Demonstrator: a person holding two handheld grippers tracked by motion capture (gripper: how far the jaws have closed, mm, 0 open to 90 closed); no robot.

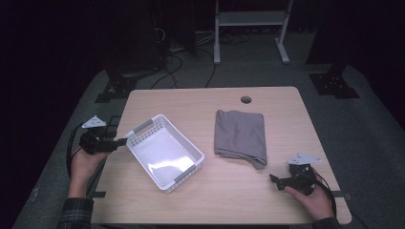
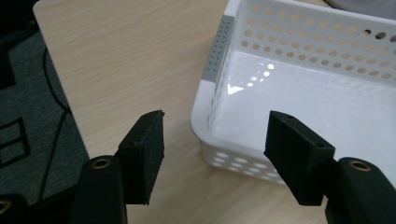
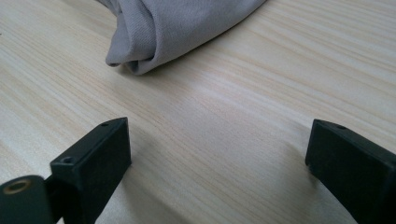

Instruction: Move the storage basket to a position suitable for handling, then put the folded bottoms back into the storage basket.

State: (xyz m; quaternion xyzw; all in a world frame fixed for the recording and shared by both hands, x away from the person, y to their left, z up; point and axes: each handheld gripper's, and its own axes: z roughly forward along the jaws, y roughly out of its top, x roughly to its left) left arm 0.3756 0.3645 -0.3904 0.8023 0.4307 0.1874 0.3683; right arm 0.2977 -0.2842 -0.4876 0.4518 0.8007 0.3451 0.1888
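Both sets of jaws were spread wide with nothing between them. The left gripper (image 2: 212, 140) was aimed right at the near corner of the white basket (image 2: 299, 98), and that corner sat in line with the gap, so I'd guess the person was lining up to clamp the rim and steady or drag it. The right gripper (image 3: 217, 154) hovered low over bare wood, pointed at the folded grey cloth (image 3: 177, 28), near its bunched corner but not touching. Looked to me like the plan was cloth into basket, though that's just my read.

The basket sat empty and turned at an angle on the left half of the table (image 1: 229, 191), the cloth lying flat to its right, well apart from it. The tabletop was light wood with a cable hole (image 1: 246, 99) near the far edge. The room was dim, grey carpet, cables trailing on the floor, a white frame (image 1: 250, 28) at the back.
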